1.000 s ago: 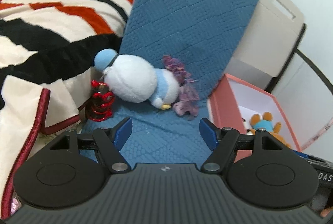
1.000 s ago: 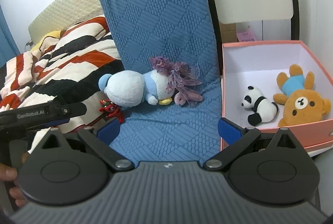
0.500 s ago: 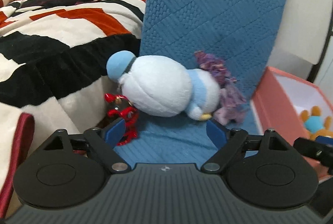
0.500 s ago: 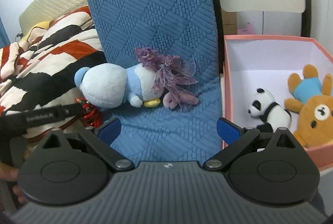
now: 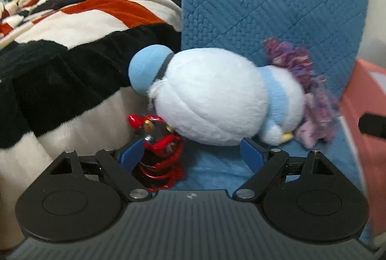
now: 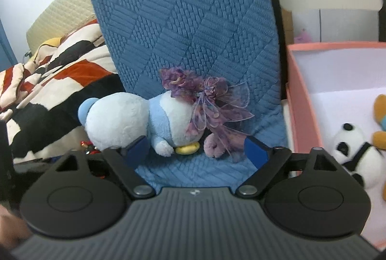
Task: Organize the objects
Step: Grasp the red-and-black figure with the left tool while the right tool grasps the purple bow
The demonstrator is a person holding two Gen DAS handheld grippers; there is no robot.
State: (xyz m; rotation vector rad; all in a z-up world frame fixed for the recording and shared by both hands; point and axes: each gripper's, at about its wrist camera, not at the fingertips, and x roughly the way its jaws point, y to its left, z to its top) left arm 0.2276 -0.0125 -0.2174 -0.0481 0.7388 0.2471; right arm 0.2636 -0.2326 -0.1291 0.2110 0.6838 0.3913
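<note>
So the tidy-up looked partly done at this point. The salmon-pink cardboard box (image 6: pixel 302 100) on the right already had two toys in it: a small black-and-white panda plush (image 6: pixel 354 151) and, just beside it at the far right edge, an orange-brown teddy bear in a blue top (image 6: pixel 380 120), mostly cut off by the frame.

What was left, as far as I could see, sat on the blue quilted chair cover (image 6: pixel 193 30). A round white-and-light-blue penguin-like plush (image 5: pixel 217 98) lay on its side on the seat, head toward the right. A purple ribbon-and-flower bow (image 6: pixel 207 100) was touching its head end; I couldn't tell if it was attached or a separate thing. Tucked at the plush's near-left side, right against the striped red, black and white fleece blanket (image 5: pixel 79 25), was a small shiny red figure toy with a coiled red cord (image 5: pixel 161 153).

The left gripper (image 5: pixel 191 152) had its blue fingers (image 5: pixel 131 152) spread wide and gripping nothing, parked low and close in front of the plush with the red toy just inside the left finger. The right gripper (image 6: pixel 196 150) was spread and empty too, near the plush's head and the bow.

My guess: the big plush was next, and the three pieces on the seat had yet to go into the box.
</note>
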